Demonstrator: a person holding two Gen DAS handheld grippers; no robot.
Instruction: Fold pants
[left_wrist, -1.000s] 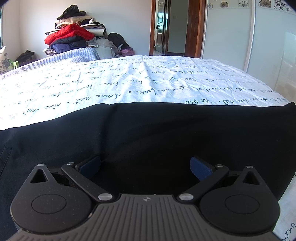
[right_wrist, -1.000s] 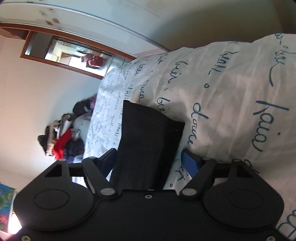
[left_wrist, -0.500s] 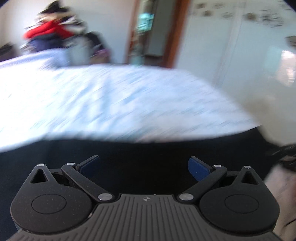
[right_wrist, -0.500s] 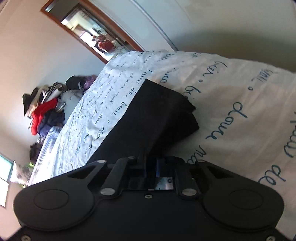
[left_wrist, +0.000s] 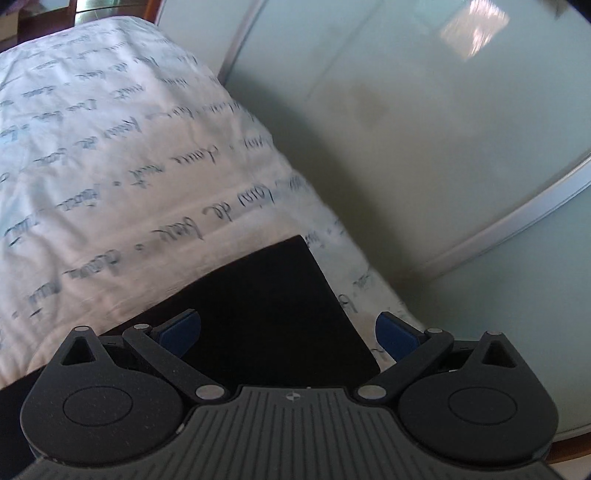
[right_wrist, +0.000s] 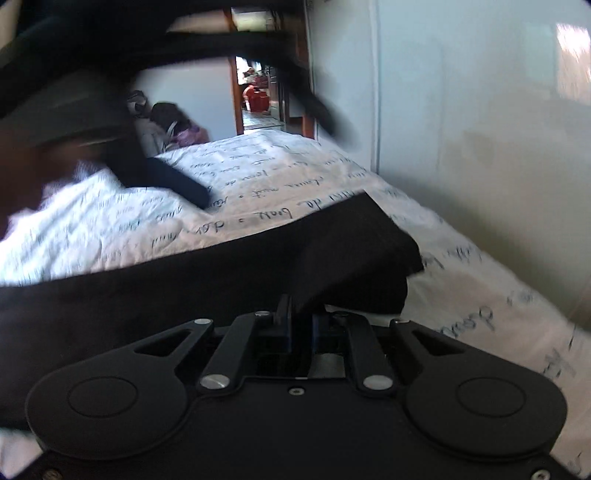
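On the left, the left gripper (left_wrist: 288, 332) hangs over the white bed sheet printed with dark handwriting (left_wrist: 110, 155), its two blue-padded fingers (left_wrist: 179, 330) spread wide apart and clamped on nothing. The black fabric pants (left_wrist: 266, 314) lie flat on that sheet, and one squared corner of them points away from the tool toward the bed's far edge. The left pad sits over the black cloth, while the right pad is over bare sheet just beside the cloth's right edge, so that edge runs between the two pads. Beyond the bed stands a pale frosted wardrobe door with a silver frame (left_wrist: 443, 129).

To the right, the right gripper (right_wrist: 301, 326) has its fingers drawn together, pinching a raised fold of the pants (right_wrist: 221, 273). The dark cloth spreads leftward across the sheet from that pinch, and its doubled end lies just ahead and to the right of the tool. A blurred dark shape fills the upper left of this view.
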